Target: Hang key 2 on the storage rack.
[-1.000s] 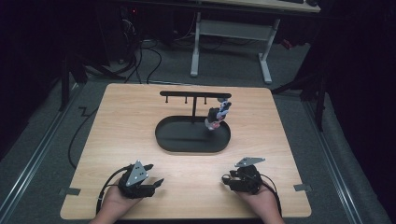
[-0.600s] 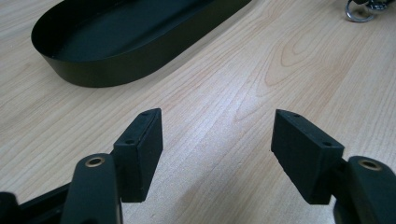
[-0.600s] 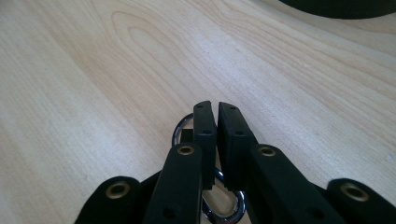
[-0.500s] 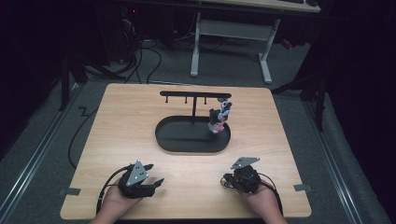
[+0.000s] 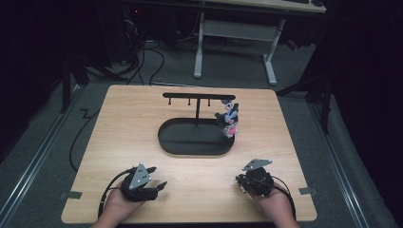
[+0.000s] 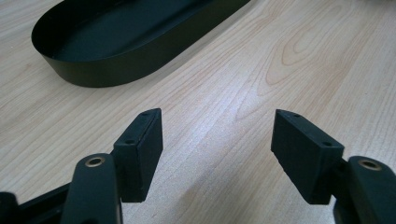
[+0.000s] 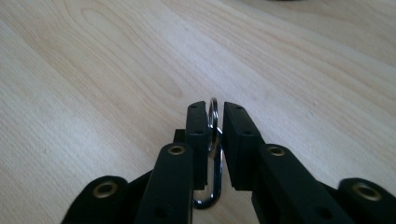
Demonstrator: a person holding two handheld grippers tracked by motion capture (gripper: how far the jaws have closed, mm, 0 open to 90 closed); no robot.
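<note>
R gripper: fingers nearly clenched, metal ring/clip standing between the pads. Jaws closed hard then eased back a touch just now; there's a thin gap on each side of the ring, so I can't tell if the pads actually press it. Ring sits upright between the fingers, low over bare bench, near the front-right part of it.

L gripper: fingers released, spread wide, nothing between them, just bench wood. Pointed toward the black oval tray, which is apart from it.

High view: both hands at the near edge, L gripper, R gripper. Tray mid-bench w/ a T-shaped hook rack rising from it; small charm figure hanging at the rack's right end, over the tray's right rim.
</note>
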